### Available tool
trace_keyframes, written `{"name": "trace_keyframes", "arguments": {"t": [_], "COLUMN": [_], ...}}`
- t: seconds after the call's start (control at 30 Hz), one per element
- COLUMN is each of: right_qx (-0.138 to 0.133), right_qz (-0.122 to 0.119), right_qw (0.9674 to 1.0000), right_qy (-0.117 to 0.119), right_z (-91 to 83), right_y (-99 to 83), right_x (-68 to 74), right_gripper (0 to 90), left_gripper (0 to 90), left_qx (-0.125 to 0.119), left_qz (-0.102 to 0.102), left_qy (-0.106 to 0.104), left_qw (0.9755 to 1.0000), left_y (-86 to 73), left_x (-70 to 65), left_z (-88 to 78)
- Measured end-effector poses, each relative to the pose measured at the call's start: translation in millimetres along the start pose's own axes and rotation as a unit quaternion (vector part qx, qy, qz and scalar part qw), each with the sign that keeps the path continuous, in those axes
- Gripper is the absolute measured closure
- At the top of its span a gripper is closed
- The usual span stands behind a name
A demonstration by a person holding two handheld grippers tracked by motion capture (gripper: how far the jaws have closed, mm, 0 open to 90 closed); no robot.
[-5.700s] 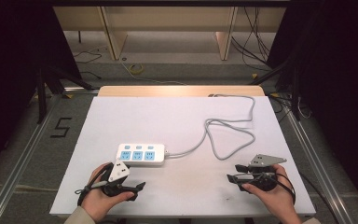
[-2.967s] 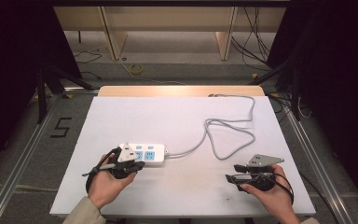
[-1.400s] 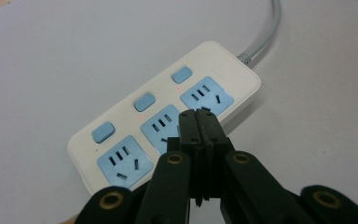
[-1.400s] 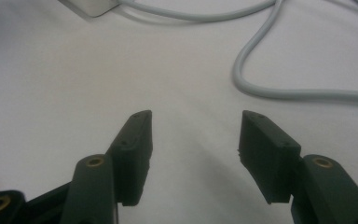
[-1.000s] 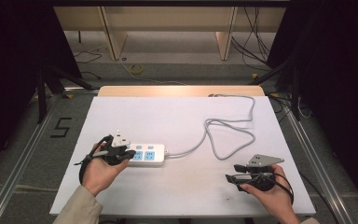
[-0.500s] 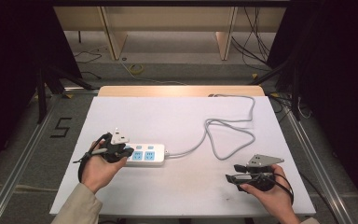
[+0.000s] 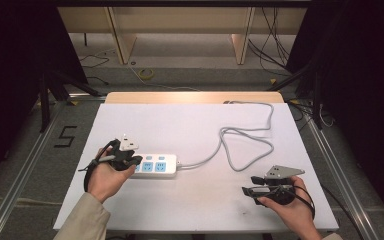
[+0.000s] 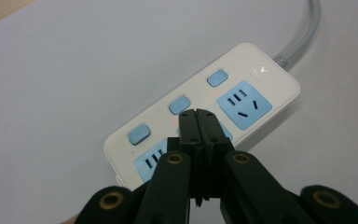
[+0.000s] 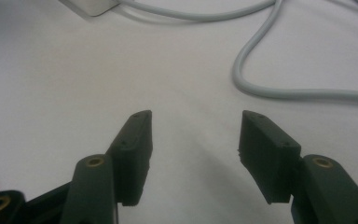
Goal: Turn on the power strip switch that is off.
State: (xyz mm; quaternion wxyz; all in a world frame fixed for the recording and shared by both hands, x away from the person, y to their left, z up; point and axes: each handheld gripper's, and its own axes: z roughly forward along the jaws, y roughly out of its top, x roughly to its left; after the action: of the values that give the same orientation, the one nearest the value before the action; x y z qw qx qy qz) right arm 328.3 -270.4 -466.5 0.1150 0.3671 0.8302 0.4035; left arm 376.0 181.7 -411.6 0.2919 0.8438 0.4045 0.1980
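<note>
A white power strip [image 7: 156,166] with blue sockets and blue switches lies on the white table [image 7: 190,120], left of the middle. My left gripper [image 7: 136,161] is at its left end, shut with nothing between the jaws. In the left gripper view the joined tips [image 8: 198,117] sit over the middle socket, just below the middle switch [image 8: 179,104] of the power strip [image 8: 256,77]. Whether they touch it I cannot tell. My right gripper [image 7: 248,192] rests near the front right of the table, open and holding nothing; its tips [image 9: 196,125] stand over bare table.
The strip's grey cable [image 7: 245,145] loops across the right half of the table and runs off the far edge. The same cable [image 9: 261,88] lies just beyond the right gripper. Wooden furniture legs and loose wires are on the floor behind the table.
The left hand has come up from the table's front edge to the strip's left end, and over the last second it shifted only slightly. The right hand has stayed put.
</note>
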Motion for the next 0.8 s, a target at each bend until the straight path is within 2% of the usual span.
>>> {"name": "trace_keyframes", "arguments": {"t": [0.8], "right_qx": [0.0], "right_qz": [0.0], "right_qw": [1.0], "right_qy": [0.0], "right_z": [0.3], "right_y": [0.0], "right_x": [0.1], "right_gripper": [45.3], "left_gripper": [89.8], "left_qx": [0.014], "left_qz": [-0.012], "left_qy": [0.004], "left_qw": [0.9998], "left_y": [7.5], "left_x": [9.5], "left_z": [9.6]}}
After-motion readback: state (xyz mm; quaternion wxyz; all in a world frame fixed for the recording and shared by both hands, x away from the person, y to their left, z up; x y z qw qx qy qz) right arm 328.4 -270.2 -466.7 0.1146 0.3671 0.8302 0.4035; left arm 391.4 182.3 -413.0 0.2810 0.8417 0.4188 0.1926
